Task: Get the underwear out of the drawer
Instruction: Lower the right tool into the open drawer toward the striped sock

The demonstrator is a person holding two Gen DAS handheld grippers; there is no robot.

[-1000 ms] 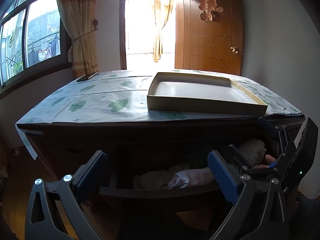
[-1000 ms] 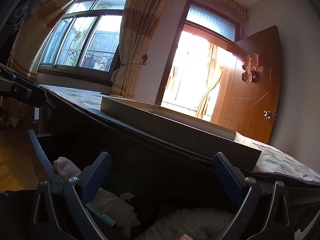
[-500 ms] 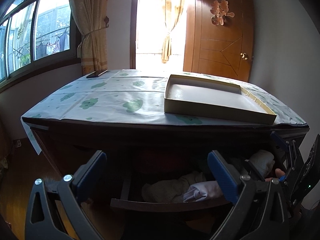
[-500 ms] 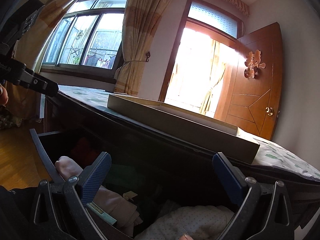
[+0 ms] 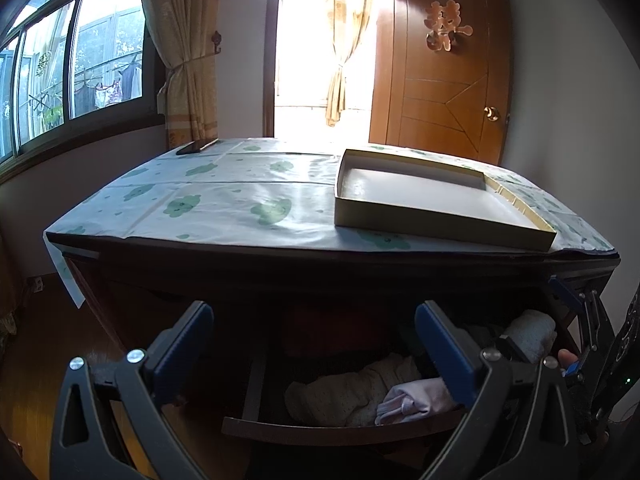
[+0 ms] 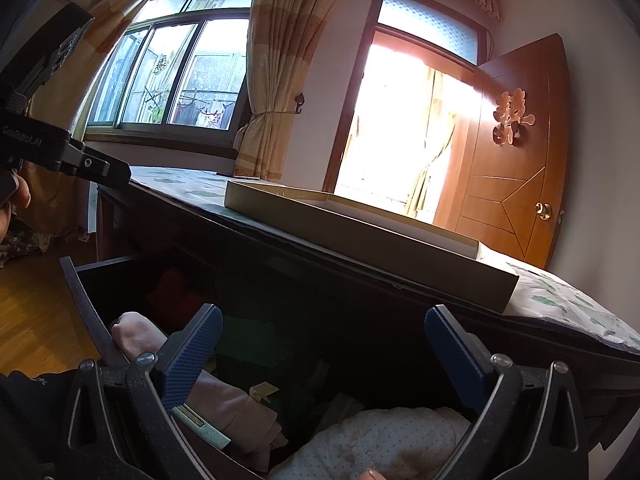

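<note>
Bright bedroom with a big window [image 5: 72, 92], tied-back curtains and a wooden door [image 5: 452, 76] standing open beside a sunlit doorway. Dark wood table [image 5: 280, 256] has a plastic cover with green blobs, and one shallow cardboard box [image 5: 432, 200] sits on its right part, nothing visible in it. One dark flat thing, maybe a phone [image 5: 196, 146], lies at the far left corner.

Under the tabletop one drawer [image 5: 340, 426] is pulled out, and that's where the underwear is. From the left wrist view, three bundles can be counted: a cream dotted one [image 5: 348, 390] lying roughly left-right along the drawer front, a pale pink folded one [image 5: 416, 400] touching it on the right with its long axis also roughly left-right, and a whitish rolled one [image 5: 528, 332] further back on the right. The right wrist view shows the pink piece [image 6: 224, 396] running front to back along the drawer's left wall and the dotted one [image 6: 372, 440] right under the camera. Deeper stuff is too dark to tell.

Left tool [image 5: 314, 344] hangs in front of the drawer, jaws wide apart, gripping nothing. Right tool [image 6: 320, 352] hovers over the drawer's right side, jaws also spread wide and bare. A fingertip [image 6: 374, 474] peeks in at the bottom edge.
</note>
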